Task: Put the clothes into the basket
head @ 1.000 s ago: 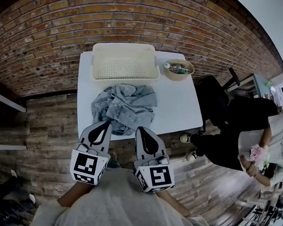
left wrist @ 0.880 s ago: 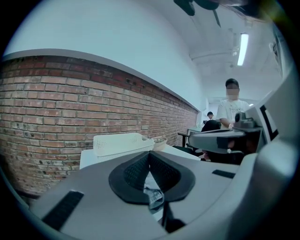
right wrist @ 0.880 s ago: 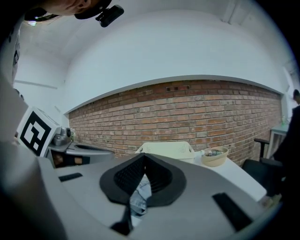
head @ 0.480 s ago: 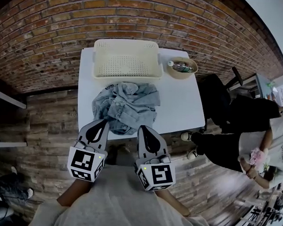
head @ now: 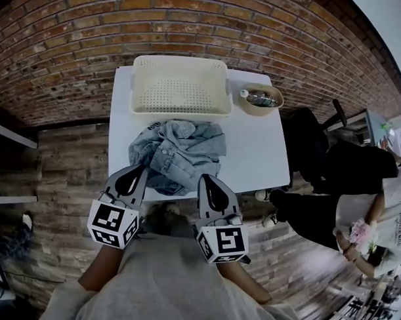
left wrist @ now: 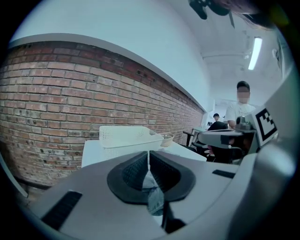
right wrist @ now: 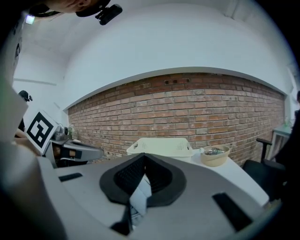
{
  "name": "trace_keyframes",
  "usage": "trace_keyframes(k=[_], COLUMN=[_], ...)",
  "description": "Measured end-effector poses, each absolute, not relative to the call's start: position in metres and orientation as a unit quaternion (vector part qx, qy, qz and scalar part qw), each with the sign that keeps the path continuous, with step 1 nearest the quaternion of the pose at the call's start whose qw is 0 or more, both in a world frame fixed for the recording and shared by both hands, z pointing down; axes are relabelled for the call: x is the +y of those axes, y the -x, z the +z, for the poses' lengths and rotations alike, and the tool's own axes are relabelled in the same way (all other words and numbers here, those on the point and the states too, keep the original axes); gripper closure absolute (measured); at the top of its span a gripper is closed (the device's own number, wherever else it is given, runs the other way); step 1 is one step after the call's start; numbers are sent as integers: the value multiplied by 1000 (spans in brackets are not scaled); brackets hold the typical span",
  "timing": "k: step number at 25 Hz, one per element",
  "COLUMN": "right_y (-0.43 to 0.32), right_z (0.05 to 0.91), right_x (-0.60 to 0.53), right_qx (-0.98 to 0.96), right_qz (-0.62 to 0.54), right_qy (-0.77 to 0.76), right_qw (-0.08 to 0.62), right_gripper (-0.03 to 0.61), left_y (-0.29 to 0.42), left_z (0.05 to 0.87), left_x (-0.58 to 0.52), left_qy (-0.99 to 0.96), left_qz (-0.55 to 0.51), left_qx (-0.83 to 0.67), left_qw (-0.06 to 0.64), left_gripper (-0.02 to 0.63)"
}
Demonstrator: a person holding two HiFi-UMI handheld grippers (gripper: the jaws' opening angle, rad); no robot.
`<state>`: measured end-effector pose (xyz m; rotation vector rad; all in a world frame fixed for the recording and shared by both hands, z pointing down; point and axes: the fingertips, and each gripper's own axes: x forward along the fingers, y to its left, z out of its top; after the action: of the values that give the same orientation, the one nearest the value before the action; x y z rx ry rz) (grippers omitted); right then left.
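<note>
A crumpled pile of light denim clothes (head: 178, 153) lies on the white table (head: 253, 148), just in front of the cream perforated basket (head: 180, 86), which holds nothing. My left gripper (head: 136, 171) hovers at the table's near edge, left of the pile's front, shut and holding nothing. At the pile's front right my right gripper (head: 207, 180) is also shut on nothing. Past the closed left gripper (left wrist: 149, 154) I see the basket (left wrist: 125, 136). The right gripper (right wrist: 144, 158) points at the basket (right wrist: 161, 146) too.
A tan bowl (head: 258, 100) holding a bottle stands on the table right of the basket. A brick wall runs behind the table. A black chair (head: 306, 140) and people (head: 344, 194) are to the right on the wooden floor.
The view has shifted slightly and the left gripper has drifted a little to the left. Both grippers stay shut, and the clothes and basket have not moved.
</note>
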<state>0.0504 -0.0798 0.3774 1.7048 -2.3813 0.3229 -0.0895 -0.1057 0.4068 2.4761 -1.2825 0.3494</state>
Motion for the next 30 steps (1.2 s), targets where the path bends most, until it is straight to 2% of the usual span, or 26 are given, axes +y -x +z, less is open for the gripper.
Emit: trace_keyframes(k=[7, 8, 11, 24, 25, 27, 30], right_y=[-69, -73, -83, -95, -95, -94, -99], right_z=[401, 406, 421, 459, 463, 471, 481], right_x=[-97, -99, -104, -115, -116, -119, -123], right_qx=[-804, -801, -796, -799, -801, -804, -803], right_qz=[110, 111, 124, 126, 131, 144, 165], right_qy=[-576, -578, -580, -564, -559, -551, -549], right_qw=[103, 108, 118, 166, 170, 171, 164], right_gripper=[571, 571, 571, 559, 547, 453, 366], left_y=[91, 91, 90, 93, 94, 95, 97], left_z=[436, 441, 457, 507, 510, 514, 521], left_x=[-120, -122, -126, -135, -136, -139, -140], left_qy=[-859, -857, -852, -838, -837, -835, -831], left_qz=[141, 144, 155, 201, 203, 203, 204], left_qx=[-453, -454, -453, -431, -430, -429, -427], left_qw=[193, 198, 212, 266, 269, 279, 294], left_gripper=[601, 588, 489, 298, 291, 280, 261])
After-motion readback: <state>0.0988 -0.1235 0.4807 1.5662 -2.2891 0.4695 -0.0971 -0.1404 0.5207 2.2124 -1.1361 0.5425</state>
